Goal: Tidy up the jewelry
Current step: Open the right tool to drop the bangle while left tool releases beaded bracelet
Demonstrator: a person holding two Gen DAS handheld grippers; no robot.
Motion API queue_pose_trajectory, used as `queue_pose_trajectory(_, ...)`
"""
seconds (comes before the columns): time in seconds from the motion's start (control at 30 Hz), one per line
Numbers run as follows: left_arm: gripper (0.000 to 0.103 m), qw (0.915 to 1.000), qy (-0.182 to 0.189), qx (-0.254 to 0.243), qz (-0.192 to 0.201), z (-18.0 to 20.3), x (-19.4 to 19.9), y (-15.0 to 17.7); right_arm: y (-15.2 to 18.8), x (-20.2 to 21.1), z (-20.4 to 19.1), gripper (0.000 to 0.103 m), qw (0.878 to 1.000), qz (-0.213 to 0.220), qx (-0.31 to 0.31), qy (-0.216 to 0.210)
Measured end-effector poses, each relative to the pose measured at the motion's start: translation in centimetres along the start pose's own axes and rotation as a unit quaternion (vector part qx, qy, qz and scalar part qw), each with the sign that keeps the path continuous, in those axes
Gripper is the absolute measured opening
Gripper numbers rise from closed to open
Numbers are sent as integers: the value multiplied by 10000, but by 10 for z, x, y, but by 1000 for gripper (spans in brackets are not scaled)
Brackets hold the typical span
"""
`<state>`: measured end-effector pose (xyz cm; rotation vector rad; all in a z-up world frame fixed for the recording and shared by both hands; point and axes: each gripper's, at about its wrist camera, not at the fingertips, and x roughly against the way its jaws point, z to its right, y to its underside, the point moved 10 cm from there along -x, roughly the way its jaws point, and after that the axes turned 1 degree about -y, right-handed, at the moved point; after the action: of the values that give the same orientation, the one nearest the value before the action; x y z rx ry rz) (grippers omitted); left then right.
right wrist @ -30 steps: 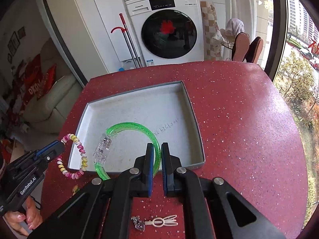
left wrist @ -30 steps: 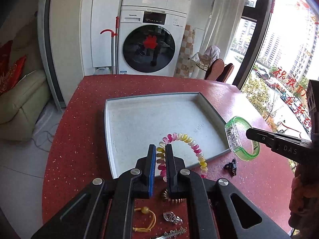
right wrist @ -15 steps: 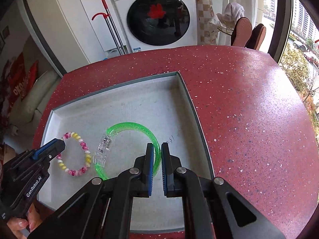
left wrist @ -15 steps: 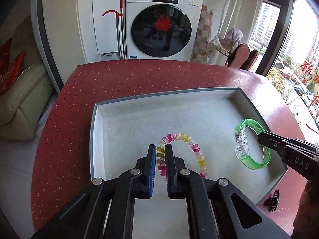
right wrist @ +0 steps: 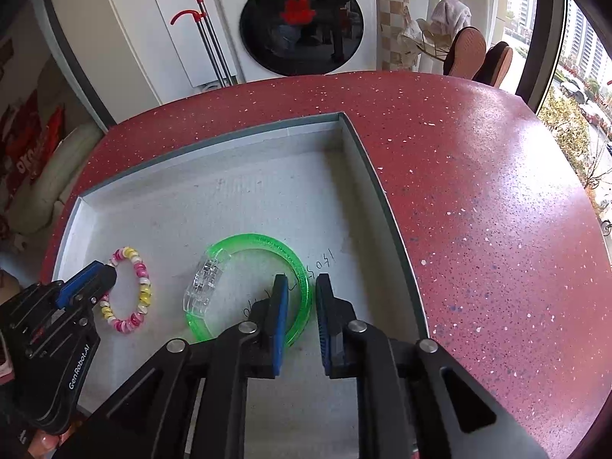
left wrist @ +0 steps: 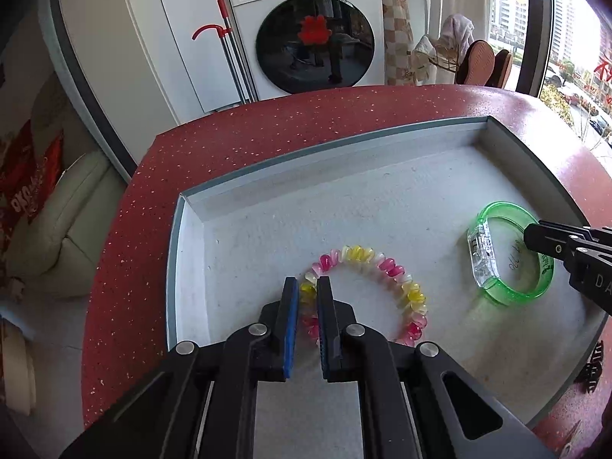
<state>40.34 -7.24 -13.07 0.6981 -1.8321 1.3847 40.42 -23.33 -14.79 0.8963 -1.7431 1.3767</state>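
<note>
Grey tray (left wrist: 237, 195), left claw (left wrist: 307, 287) seemingly pinching beaded bracelet (left wrist: 382, 267), right claw (right wrist: 302, 285) parted astride green bangle (right wrist: 264, 241).

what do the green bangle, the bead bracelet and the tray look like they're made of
Green bangle: likely translucent glossy plastic with a clear faceted clasp block; writing shows through it.
Bead bracelet: glossy pink, yellow and clear beads, glass or plastic, cannot tell.
Tray: looks like matte grey card with a rough pale floor.
</note>
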Motion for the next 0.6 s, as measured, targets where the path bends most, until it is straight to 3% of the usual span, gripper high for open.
queue_pose_trajectory(0.03,27,10000,-7,4,2,-1,1,0,0,2,0,43,10000,26,-31,-50)
queue_pose_trajectory(0.07,27,10000,9,38,11,-1,2,0,-1,6,-1,47,9999,76,-58,-87)
queue_pose_trajectory(0.6,28,9984,339,302,342,-5,31,-3,5,58,-12,54,9973,561,-206,-436)
